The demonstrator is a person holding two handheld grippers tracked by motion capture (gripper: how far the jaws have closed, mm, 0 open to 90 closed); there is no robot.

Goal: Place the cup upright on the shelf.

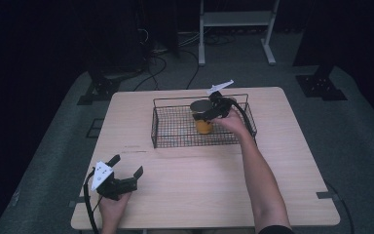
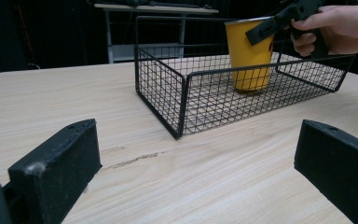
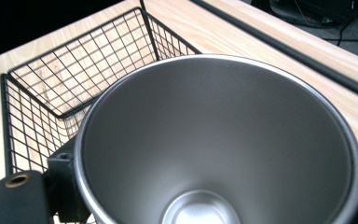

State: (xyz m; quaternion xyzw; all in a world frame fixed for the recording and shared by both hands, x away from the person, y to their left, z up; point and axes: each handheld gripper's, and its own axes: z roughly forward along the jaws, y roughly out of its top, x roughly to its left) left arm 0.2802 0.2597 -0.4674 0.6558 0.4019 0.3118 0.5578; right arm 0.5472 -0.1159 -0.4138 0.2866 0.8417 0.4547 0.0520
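Observation:
A yellow cup (image 1: 203,123) with a steel inside stands upright in the black wire basket (image 1: 174,132) on the far half of the wooden table (image 1: 199,185). My right gripper (image 1: 206,113) is shut on the cup's rim, held by a hand reaching over the basket's right end. The right gripper view looks straight down into the cup (image 3: 214,149), with one finger (image 3: 60,182) against its outer wall. My left gripper (image 1: 126,165) rests open and holding nothing near the table's front left corner. Between its jaws, the left gripper view shows the basket (image 2: 168,93) and the cup (image 2: 251,56) farther off.
The basket's left part holds nothing. A white metal frame (image 1: 233,19) stands on the floor beyond the table, with cables (image 1: 165,63) beside it. Black stand bases (image 1: 95,90) (image 1: 321,85) sit off both far corners.

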